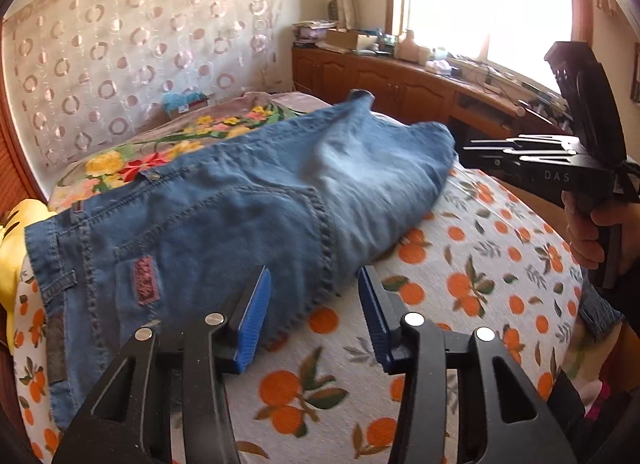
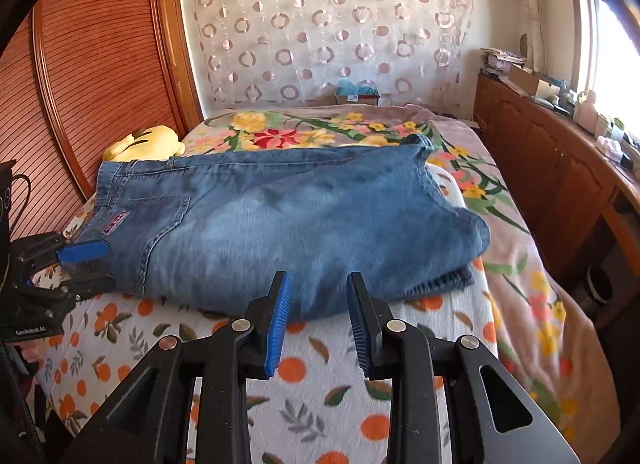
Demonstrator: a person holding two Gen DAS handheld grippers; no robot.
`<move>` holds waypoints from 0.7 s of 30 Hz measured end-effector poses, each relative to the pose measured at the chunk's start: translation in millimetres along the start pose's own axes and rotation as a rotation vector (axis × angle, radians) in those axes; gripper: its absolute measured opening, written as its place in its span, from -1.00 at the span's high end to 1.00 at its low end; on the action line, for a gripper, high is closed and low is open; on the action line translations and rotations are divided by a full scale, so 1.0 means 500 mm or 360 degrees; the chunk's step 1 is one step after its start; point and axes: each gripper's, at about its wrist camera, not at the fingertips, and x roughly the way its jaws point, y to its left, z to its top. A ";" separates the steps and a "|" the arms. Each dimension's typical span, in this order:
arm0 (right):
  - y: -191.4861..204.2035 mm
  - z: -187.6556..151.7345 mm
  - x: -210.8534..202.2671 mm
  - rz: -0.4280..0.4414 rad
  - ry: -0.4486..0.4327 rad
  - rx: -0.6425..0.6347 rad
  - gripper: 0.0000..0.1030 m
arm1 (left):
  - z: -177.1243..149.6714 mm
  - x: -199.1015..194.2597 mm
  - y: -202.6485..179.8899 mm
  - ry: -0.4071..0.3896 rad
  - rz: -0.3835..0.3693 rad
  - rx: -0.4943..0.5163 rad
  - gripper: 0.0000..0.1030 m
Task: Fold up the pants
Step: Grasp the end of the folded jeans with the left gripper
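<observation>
Right wrist view: "GenRobot.AI" marks the released left gripper (image 2: pixel 82 264) beside jeans (image 2: pixel 280 216); right gripper (image 2: pixel 316 320) released.

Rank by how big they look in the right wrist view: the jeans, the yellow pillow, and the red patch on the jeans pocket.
1. jeans
2. yellow pillow, though it lies farther from the camera
3. red patch

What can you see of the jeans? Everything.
The jeans are blue denim, faded paler mid-leg, folded over into a flat stack with the waistband at the left and the fold at the right. A back pocket with a red patch faces up. They lie on the orange-print sheet; neither gripper holds them.
</observation>
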 end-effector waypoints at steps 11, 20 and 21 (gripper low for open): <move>0.022 -0.043 -0.040 0.0026 -0.0027 0.0045 0.42 | -0.005 0.084 -0.047 0.0201 0.0165 0.0210 -0.09; 0.031 -0.042 -0.021 0.0031 -0.0015 0.0024 0.42 | 0.019 0.099 -0.061 0.0204 0.0332 0.0417 0.73; 0.033 -0.042 -0.019 0.0033 -0.0012 0.0022 0.42 | 0.029 0.093 -0.050 0.0192 0.0291 0.0372 0.86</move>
